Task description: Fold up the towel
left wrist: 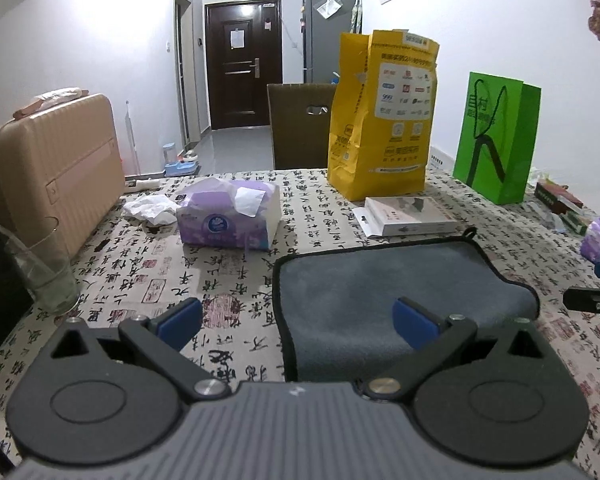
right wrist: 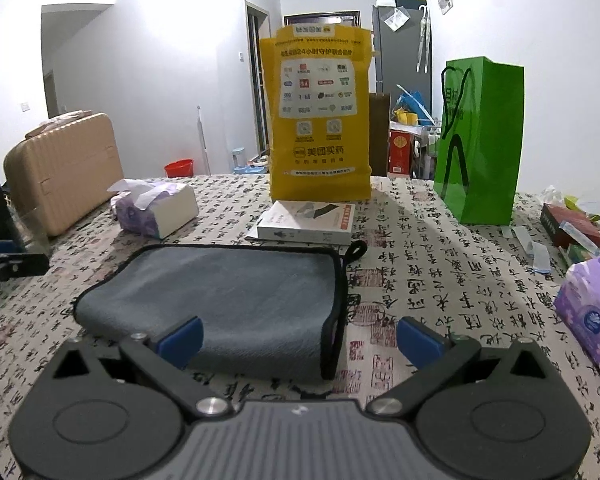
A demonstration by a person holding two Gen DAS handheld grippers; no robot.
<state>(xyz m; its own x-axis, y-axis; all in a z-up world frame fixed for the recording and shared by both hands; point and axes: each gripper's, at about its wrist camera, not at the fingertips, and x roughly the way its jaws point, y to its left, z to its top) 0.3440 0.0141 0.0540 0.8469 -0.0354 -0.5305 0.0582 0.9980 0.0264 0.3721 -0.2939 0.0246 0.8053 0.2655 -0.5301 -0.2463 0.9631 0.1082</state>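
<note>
A grey towel (left wrist: 384, 292) with black trim lies folded on the calligraphy-print tablecloth (left wrist: 228, 276). It also shows in the right wrist view (right wrist: 236, 296), with its hanging loop at the far right corner. My left gripper (left wrist: 298, 324) is open and empty, just above the towel's near left edge; its right pad is over the cloth. My right gripper (right wrist: 300, 342) is open and empty at the towel's near right corner. The tip of the right gripper (left wrist: 592, 304) shows at the left wrist view's right edge.
A purple tissue pack (left wrist: 230, 214), crumpled tissue (left wrist: 148, 208), a flat white box (left wrist: 412, 216), a yellow paper bag (left wrist: 380, 116) and a green bag (left wrist: 496, 136) stand behind the towel. A glass (left wrist: 44, 276) and a beige suitcase (left wrist: 52, 172) are at left. Another tissue pack (right wrist: 592, 312) lies right.
</note>
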